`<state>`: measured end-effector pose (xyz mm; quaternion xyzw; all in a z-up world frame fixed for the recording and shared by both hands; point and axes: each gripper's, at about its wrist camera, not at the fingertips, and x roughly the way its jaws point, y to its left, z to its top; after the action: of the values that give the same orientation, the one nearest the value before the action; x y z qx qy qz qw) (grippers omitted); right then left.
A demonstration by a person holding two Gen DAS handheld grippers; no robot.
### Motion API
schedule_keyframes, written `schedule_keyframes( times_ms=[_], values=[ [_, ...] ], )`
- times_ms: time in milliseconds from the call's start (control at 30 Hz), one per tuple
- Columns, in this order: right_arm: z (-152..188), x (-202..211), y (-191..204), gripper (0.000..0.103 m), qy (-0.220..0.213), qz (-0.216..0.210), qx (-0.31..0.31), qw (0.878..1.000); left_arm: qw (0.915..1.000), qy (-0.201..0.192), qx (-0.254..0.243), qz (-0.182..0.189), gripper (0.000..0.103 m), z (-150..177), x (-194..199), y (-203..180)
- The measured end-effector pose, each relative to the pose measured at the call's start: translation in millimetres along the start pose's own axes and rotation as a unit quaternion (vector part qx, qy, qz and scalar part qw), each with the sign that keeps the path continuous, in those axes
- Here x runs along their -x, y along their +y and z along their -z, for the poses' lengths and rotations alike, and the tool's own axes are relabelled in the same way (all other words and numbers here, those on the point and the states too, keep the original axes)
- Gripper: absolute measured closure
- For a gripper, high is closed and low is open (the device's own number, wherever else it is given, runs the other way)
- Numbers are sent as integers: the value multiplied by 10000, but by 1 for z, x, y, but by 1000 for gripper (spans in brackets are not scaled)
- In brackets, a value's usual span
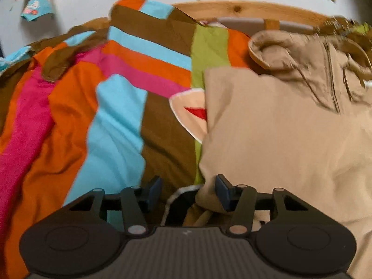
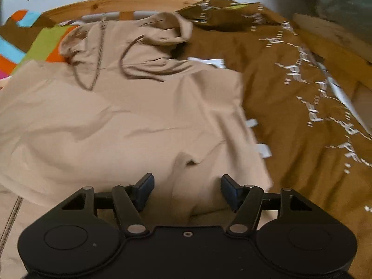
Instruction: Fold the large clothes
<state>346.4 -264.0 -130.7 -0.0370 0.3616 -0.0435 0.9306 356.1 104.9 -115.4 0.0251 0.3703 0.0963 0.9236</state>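
Observation:
A beige hoodie (image 2: 130, 116) lies spread on the bed, hood (image 2: 162, 30) and drawstrings toward the headboard. It also shows at the right of the left wrist view (image 1: 279, 139). My left gripper (image 1: 188, 190) is open at the hoodie's near left edge, its right finger against a fold of beige cloth. My right gripper (image 2: 187, 189) is open over the hoodie's near right part, with a raised fold of cloth between the jaws.
A striped multicolour bedcover (image 1: 111, 116) lies left of the hoodie. A brown blanket with white lettering (image 2: 302, 104) lies to its right. A wooden headboard (image 1: 244, 8) runs along the back, with a wooden bed frame edge (image 2: 330, 37) at far right.

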Motion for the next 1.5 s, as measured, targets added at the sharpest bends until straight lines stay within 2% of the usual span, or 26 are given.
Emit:
schedule_keyframes(
  times_ms=[67,133,233,267,300,333,400,467,567,633,667,733,800,867,933,1000,1033,1100,1200,1367,1433,1500],
  values=[
    [1,19,-8,38,-104,-13,-271,9996,9998,-180,79,97,42,-3,13,1],
    [7,38,-11,37,-164,-215,-308,9992,9987,-293,0,416,33,-3,21,-2],
    [22,49,-12,36,-117,-463,-294,9984,9972,-167,-416,590,31,5,20,-18],
    [27,47,-13,43,-26,-586,-444,9973,9967,-85,-586,555,33,8,16,-24],
    [30,44,-16,63,52,-685,-623,9957,9959,1,-760,484,35,12,11,-29],
    [34,41,-21,73,115,-810,-866,9929,9953,80,-887,371,35,16,5,-33],
    [38,40,-25,86,112,-966,-1199,9880,9952,110,-915,314,34,21,-1,-34],
    [35,48,-22,93,50,-963,-1132,9889,9962,170,-772,357,33,20,-2,-31],
    [31,60,-16,94,-64,-734,-750,9945,9968,246,-659,383,31,19,-4,-26],
    [35,54,-16,94,110,-660,-664,9955,9968,271,-631,417,31,18,-4,-23],
    [39,46,-16,93,263,-649,-616,9956,9968,286,-620,422,31,16,-3,-22],
    [41,44,-14,89,278,-576,-577,9963,9971,284,-564,422,30,10,2,-18],
    [37,53,-18,78,232,-535,-804,9951,9984,111,-394,388,25,4,11,-13],
    [32,69,-18,74,8,-483,-859,9951,9985,-179,-148,493,19,-1,19,-7],
    [27,76,-11,66,-234,-355,-518,9977,9982,-265,-6,530,18,-2,18,-4],
    [25,74,-5,54,-400,-345,-314,9981,9993,-37,-94,369,18,0,6,-6],
    [24,68,-3,52,-376,-392,-339,9979,9994,92,-181,265,18,2,-1,-9],
    [27,51,1,51,-205,-473,-384,9979,9987,188,-460,108,14,9,-13,-15],
    [40,30,8,49,-11,-376,-225,9990,9980,145,-623,23,15,9,-12,-22],
    [35,42,-4,47,-100,-596,-506,9969,9990,-98,-394,202,14,-5,10,-13],
    [24,53,-6,39,-325,-635,-382,9967,9983,-349,-176,437,8,-15,22,-9],
    [8,61,-10,25,-594,-723,-228,9954,9954,-604,-87,742,2,-30,25,-8]
  ],
)
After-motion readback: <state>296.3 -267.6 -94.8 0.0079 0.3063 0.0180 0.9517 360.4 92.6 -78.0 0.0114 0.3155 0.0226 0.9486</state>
